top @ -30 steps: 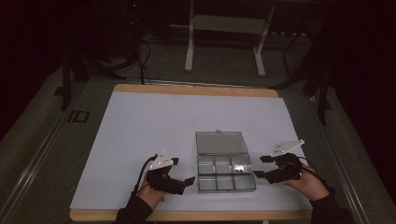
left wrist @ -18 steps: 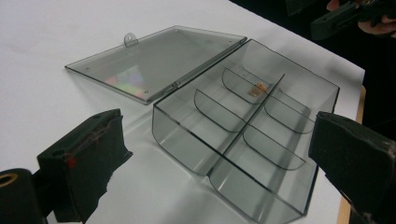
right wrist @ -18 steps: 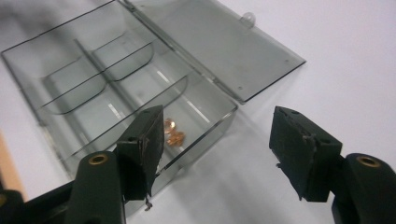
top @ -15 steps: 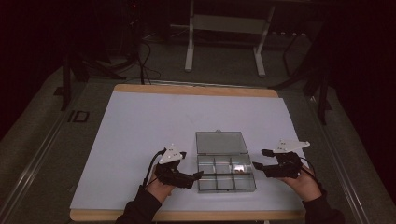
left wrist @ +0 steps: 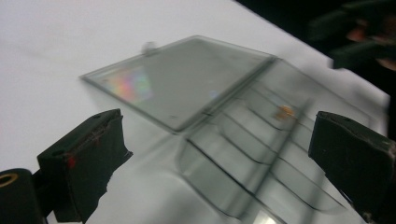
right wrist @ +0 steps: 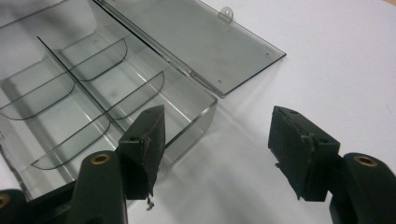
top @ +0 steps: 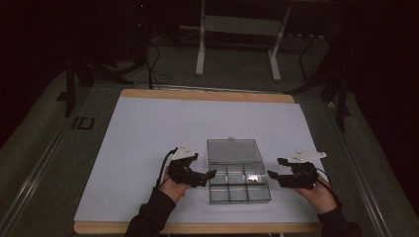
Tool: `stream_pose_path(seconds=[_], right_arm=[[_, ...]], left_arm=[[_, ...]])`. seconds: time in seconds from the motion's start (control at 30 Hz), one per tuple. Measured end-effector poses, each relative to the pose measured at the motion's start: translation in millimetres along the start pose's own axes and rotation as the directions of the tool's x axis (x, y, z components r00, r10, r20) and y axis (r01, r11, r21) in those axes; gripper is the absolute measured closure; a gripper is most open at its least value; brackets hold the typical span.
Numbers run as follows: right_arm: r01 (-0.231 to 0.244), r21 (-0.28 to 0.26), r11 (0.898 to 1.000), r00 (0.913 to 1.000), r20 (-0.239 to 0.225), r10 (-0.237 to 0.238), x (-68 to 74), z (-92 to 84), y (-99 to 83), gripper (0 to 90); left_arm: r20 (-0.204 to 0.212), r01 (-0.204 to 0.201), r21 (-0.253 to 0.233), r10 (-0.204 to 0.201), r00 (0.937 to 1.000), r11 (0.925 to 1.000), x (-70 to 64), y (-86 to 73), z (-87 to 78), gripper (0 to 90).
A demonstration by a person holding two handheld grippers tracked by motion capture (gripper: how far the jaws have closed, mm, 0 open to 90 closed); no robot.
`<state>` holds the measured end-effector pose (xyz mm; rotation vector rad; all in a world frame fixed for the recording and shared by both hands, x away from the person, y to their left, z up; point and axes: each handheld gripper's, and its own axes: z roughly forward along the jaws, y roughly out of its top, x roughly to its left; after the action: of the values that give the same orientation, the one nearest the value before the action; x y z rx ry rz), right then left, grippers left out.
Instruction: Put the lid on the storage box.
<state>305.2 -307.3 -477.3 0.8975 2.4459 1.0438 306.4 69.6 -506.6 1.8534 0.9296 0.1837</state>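
A clear compartment box point(top: 238, 184) lies open near the front edge of the white table point(top: 148, 128), its lid point(top: 233, 151) folded flat behind the tray. The left gripper point(top: 211, 174) is held just beside the box's left wall, the right gripper point(top: 271, 175) just beside its right wall; both pairs of jaws are spread wide and nothing is held between them. A small orange piece point(left wrist: 284, 111) is seen in a compartment toward the right end of the box. The step in hand is judged to be an approach from both sides. Next, the box must probably be steadied and the lid reached.
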Motion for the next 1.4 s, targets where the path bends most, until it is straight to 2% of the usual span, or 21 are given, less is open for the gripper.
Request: stream_pose_path(seconds=[0.07,0.2,0.27,0.37,0.47,0.53,0.57,0.7,0.77,0.8,0.93,1.0,1.07,1.1,1.13,1.23,1.33,1.4], right_arm=[[0.007,0.002,1.000,1.0000,0.001,-0.007,0.2,1.4,-0.2,36.3],[0.002,0.005,1.000,1.0000,0.009,-0.002,0.7,3.9,0.8,36.3],[0.002,0.013,1.000,0.9999,0.012,-0.002,1.9,5.1,0.2,36.3],[0.010,0.019,1.000,0.9998,0.015,-0.010,3.2,5.9,-0.8,36.4],[0.009,0.020,1.000,0.9998,0.016,-0.009,3.2,6.1,-1.2,36.4],[0.007,0.023,1.000,0.9999,0.014,-0.008,3.1,7.0,-1.6,36.4],[0.008,0.030,1.000,0.9999,0.014,-0.009,3.3,7.6,-1.9,36.4],[0.015,0.040,0.999,0.9999,0.007,-0.015,4.5,9.8,-2.7,36.4],[0.020,0.045,0.999,0.9998,0.006,-0.020,5.3,10.7,-2.8,36.4],[0.022,0.044,0.999,0.9997,0.004,-0.023,5.3,11.1,-2.9,36.4],[0.023,0.041,0.999,0.9997,0.002,-0.023,5.9,11.0,-2.3,36.7],[0.022,0.042,0.999,0.9997,0.004,-0.022,5.9,10.6,-2.2,36.8],[0.022,0.042,0.999,0.9997,0.006,-0.022,5.5,10.4,-2.3,36.9],[0.022,0.042,0.999,0.9997,0.007,-0.022,5.4,10.2,-2.2,36.9],[0.021,0.042,0.999,0.9997,0.005,-0.022,5.2,10.1,-2.2,36.9],[0.023,0.042,0.999,0.9997,0.009,-0.024,5.5,10.0,-2.2,37.0],[0.025,0.042,0.999,0.9996,0.010,-0.026,5.4,9.7,-2.2,37.2],[0.022,0.042,0.999,0.9997,0.009,-0.022,4.9,10.1,-2.2,38.0]], left_arm=[[-0.020,0.018,0.008,-0.018,0.9996,0.9998,4.4,3.8,3.6,4.4],[-0.036,0.054,0.002,-0.054,0.9979,0.9986,10.9,12.6,10.4,4.4],[-0.021,0.070,0.000,-0.070,0.9973,0.9975,12.7,16.2,13.8,4.7],[-0.032,0.083,0.020,-0.083,0.9961,0.9963,14.6,20.7,19.9,11.9],[-0.039,0.135,0.055,-0.133,0.9903,0.9893,18.8,24.0,27.4,15.9],[-0.022,0.151,0.061,-0.150,0.9884,0.9866,21.1,25.0,31.3,17.5],[-0.036,0.163,0.078,-0.160,0.9864,0.9836,22.3,25.6,33.7,22.2],[-0.065,0.236,0.114,-0.230,0.9711,0.9651,29.7,24.1,41.6,28.0],[-0.060,0.267,0.126,-0.261,0.9633,0.9554,33.6,22.5,44.7,29.6],[-0.068,0.273,0.130,-0.267,0.9614,0.9531,34.9,21.9,46.4,30.7],[-0.049,0.297,0.156,-0.293,0.9547,0.9420,39.8,19.3,51.5,32.9],[-0.024,0.322,0.161,-0.322,0.9465,0.9331,41.4,18.2,53.5,34.6],[-0.016,0.319,0.165,-0.321,0.9470,0.9333,43.1,17.6,54.7,36.5],[0.007,0.332,0.156,-0.337,0.9415,0.9303,44.1,17.2,54.8,36.8],[0.013,0.337,0.156,-0.343,0.9391,0.9284,45.1,17.2,55.5,36.9],[-0.005,0.316,0.184,-0.320,0.9472,0.9308,43.7,16.9,59.4,41.4],[-0.001,0.319,0.187,-0.325,0.9459,0.9291,44.3,16.7,59.6,41.8],[-0.002,0.332,0.200,-0.338,0.9410,0.9218,45.0,17.8,59.8,42.1]])
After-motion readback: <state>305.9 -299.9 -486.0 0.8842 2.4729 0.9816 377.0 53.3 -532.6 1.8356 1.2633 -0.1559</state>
